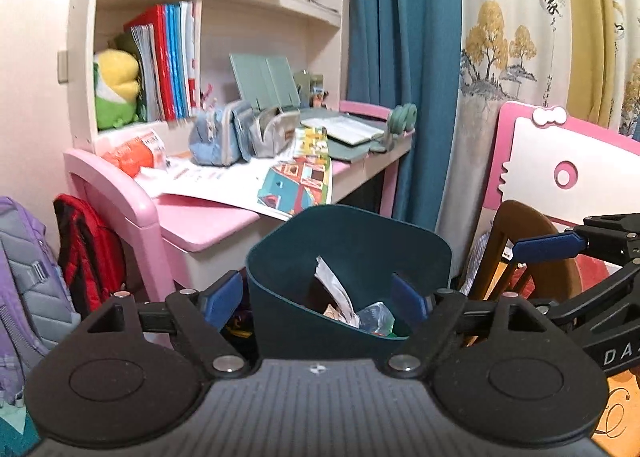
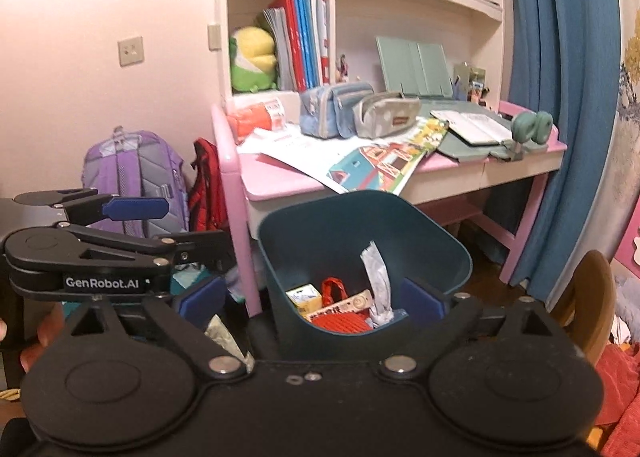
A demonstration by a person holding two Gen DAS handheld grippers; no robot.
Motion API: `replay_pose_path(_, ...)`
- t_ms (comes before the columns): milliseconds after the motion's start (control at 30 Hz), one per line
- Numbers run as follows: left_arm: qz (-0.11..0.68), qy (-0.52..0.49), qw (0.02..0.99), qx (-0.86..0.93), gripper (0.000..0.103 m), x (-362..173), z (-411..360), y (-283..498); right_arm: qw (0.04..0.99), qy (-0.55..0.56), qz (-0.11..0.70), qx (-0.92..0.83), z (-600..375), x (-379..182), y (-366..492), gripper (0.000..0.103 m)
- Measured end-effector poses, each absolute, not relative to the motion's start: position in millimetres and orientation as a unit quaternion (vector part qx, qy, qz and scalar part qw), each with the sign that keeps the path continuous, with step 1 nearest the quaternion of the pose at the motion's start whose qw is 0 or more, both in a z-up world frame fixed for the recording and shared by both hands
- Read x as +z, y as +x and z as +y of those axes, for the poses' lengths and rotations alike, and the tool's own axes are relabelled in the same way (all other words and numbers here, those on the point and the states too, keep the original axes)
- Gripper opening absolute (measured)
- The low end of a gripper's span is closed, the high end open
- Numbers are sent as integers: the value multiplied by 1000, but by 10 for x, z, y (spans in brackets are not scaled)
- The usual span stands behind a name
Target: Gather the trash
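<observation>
You had both grippers over the dark teal trash bin [image 1: 348, 253], which sat on the floor just in front of the pink desk [image 1: 200, 225]. Your left gripper [image 1: 316, 299] was spread wide, 1 blue pad outside the bin's left wall and the other over its open mouth, nothing between them. Your right gripper [image 2: 312, 297] stood just as wide, 1 pad outside the bin's left wall, the other inside near its right wall, also holding nothing. No pad touched any trash.

Inside the bin: a crumpled white wrapper [image 2: 376, 273] standing up against the back, a small yellow carton [image 2: 304, 297], a red item [image 2: 336, 309] with a loop on top, a flat beige strip [image 2: 352, 303] with print too small to read, and a clear plastic bag [image 1: 374, 317] at the near wall. All of it lay below the pads, at the bin's bottom.

Readable writing: "GenRobot.AI" on the side of your left gripper's body in the right wrist view, and "DA" on your right gripper's body at the right edge of the left wrist view.

On the desk behind the bin: a colourful picture sheet [image 2: 384, 167] hanging over the front edge, a blue pencil case [image 2: 332, 109], a grey pencil case [image 2: 386, 113], an open book [image 2: 472, 125]. Left of the bin, a purple backpack [image 2: 136, 173] and a red bag [image 2: 206, 181] leaned by the desk.
</observation>
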State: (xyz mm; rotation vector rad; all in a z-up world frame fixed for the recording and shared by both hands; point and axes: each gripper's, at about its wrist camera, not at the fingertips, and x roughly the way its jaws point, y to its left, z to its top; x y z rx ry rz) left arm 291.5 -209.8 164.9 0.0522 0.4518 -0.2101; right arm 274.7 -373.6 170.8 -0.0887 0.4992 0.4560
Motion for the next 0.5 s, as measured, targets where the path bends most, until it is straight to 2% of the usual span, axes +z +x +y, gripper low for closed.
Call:
replay_pose_path(133, 206, 15, 973, -103, 87, 1709, -2020, 2753, 947, -35, 226, 228, -3768, 1731, 2606, 101)
replay_pose_path(267, 188, 2, 977, -101, 100, 1755, -1952, 2624, 950, -30, 213, 224, -3818, 1746, 2488, 103)
replay_pose_path(500, 187, -21, 977, -103, 101, 1752, -1885, 2539, 956, -17, 197, 216, -3914, 1792, 2337, 103)
